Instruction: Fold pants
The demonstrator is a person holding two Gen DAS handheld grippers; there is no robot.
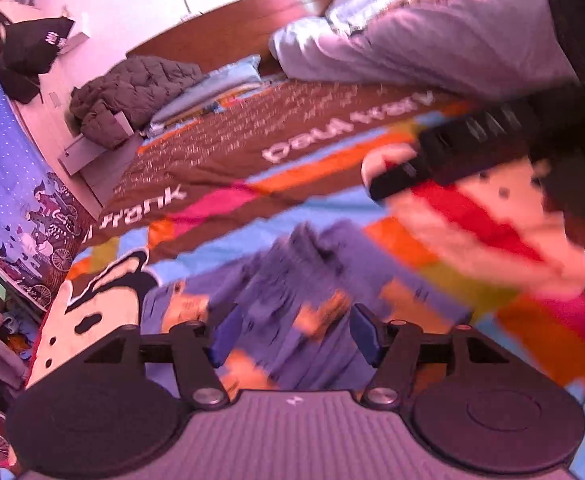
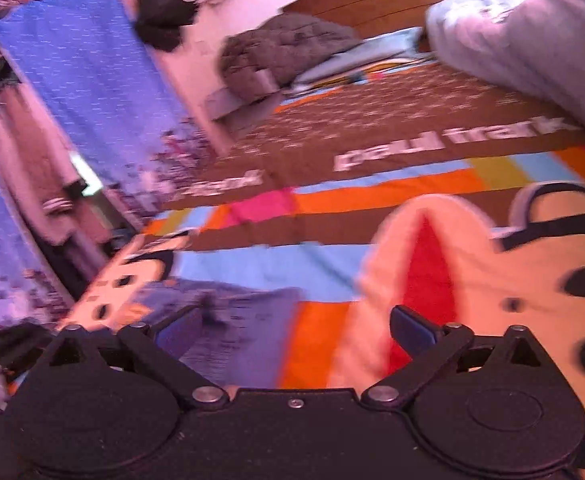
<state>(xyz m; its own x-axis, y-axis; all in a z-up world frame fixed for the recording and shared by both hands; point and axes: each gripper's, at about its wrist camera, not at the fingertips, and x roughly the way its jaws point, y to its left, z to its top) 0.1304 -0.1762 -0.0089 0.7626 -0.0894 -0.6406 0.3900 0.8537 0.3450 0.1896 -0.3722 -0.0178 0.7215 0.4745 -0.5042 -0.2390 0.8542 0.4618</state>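
Note:
The pants (image 1: 292, 272), blue-violet with orange patches, lie crumpled on a colourful bedspread (image 1: 332, 206) and are blurred. My left gripper (image 1: 296, 334) hangs just above them, its blue pads wide apart and pressing on nothing. In the right wrist view a flatter part of the pants (image 2: 236, 328) lies by the left pad of my right gripper (image 2: 296, 330), which is open over the bedspread (image 2: 372, 196) with nothing held. A black finger (image 1: 396, 178) of the right gripper reaches in from the upper right of the left wrist view.
A grey quilted jacket (image 1: 132, 92) and folded bedding lie at the head of the bed. A pale duvet (image 1: 432, 40) is heaped at the far right. The bed's left edge drops toward a blue patterned curtain (image 1: 0, 140). A black bag (image 1: 32, 44) hangs beyond.

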